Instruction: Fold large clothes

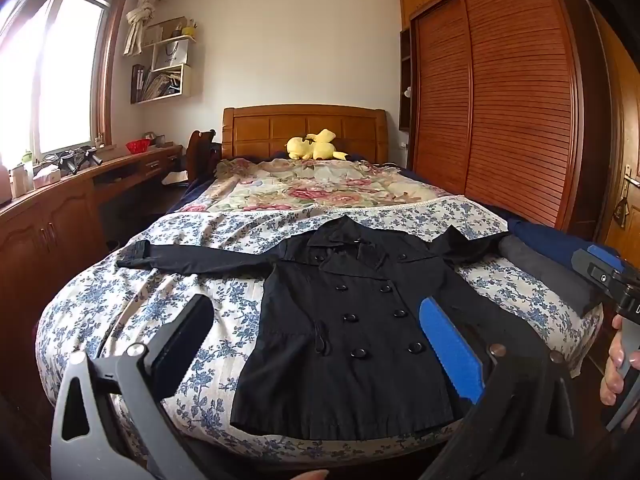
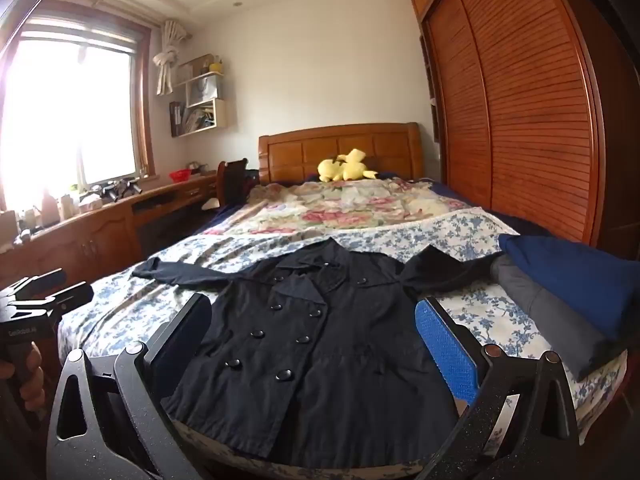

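Coat [image 1: 352,320]: black, black buttons. Bedspread [image 1: 168,304]: white, blue floral print. Quilt [image 1: 312,188]: cream, pink roses and green leaves. Plush [image 1: 316,146]: yellow. Headboard [image 1: 304,126]: orange-brown wood. Wardrobe [image 1: 508,100]: reddish-brown, slatted. Folded blue cloth [image 2: 580,284] over grey cloth [image 2: 552,320]. Bowl [image 1: 138,146]: red. Left gripper [image 1: 316,340]: black, one blue pad. Right gripper [image 2: 316,336]: likewise.

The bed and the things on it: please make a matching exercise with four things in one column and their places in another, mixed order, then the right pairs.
Things:
1. black coat
2. yellow plush toy
3. blue folded cloth
4. red basket

Places:
A. on the desk under the window
B. by the headboard
C. spread flat on the flowered cover
D. at the bed's wardrobe side

Pairs: 1-C, 2-B, 3-D, 4-A
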Demonstrator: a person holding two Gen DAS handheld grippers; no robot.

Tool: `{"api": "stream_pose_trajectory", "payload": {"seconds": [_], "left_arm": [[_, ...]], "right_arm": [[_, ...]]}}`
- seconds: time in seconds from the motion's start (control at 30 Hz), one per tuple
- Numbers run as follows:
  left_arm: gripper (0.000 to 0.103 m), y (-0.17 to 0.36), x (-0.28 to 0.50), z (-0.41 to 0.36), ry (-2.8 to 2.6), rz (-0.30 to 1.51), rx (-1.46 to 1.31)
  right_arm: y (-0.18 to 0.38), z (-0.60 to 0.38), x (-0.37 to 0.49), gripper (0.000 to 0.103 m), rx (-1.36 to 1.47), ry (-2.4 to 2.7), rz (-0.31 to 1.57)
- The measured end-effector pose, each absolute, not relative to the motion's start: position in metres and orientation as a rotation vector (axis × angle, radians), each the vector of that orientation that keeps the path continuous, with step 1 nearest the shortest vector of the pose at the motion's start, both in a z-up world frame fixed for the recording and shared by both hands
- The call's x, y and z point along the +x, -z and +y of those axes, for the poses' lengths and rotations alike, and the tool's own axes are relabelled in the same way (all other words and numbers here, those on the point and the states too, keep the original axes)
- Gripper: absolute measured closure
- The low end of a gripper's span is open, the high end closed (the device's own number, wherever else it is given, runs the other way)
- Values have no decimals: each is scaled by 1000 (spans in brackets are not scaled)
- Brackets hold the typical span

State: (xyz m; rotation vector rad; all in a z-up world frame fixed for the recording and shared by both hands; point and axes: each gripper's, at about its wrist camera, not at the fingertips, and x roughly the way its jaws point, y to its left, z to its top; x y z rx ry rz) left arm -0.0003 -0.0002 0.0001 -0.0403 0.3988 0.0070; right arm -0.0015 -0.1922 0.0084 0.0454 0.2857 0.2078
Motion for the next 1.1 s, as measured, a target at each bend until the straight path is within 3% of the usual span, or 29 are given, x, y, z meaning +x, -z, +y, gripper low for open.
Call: {"api": "stream_pose_trajectory", "payload": {"seconds": [1.1], "left_arm": [[0,-2,-4,-6,-16,384,-46]], "right_arm": [[-13,-182,-11,0,36,-212,288]]}}
